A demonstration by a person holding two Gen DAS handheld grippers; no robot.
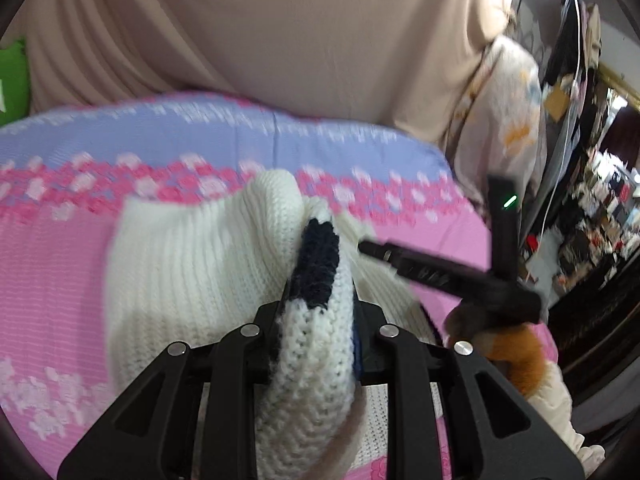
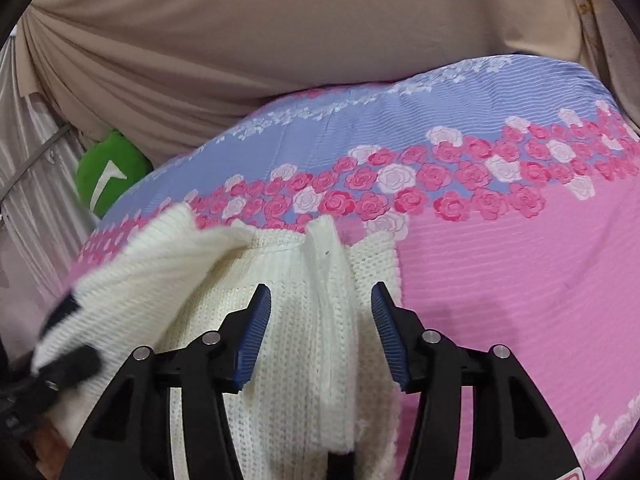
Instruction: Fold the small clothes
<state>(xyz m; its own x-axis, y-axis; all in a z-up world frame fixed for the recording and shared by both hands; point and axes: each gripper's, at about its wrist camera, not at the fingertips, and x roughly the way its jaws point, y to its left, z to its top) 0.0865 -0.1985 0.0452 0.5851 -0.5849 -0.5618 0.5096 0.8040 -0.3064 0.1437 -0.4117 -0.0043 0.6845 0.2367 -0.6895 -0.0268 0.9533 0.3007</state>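
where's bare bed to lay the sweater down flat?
Free: the plain pink bedspread right of the white knit sweater, below the rose band. Also the pink patch left of it in the left wrist view. Crowded: the centre, with sweater and both hand-held grippers, left clamped on knit, right open.

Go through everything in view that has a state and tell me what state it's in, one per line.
left gripper: shut on the white knit sweater.
right gripper: open, fingers either side of a knit fold, not clamping it.
white knit sweater: bunched and partly lifted, not yet folded flat.
floral bedspread: spread flat under the sweater.
beige curtain: hanging in draped folds behind the bed.
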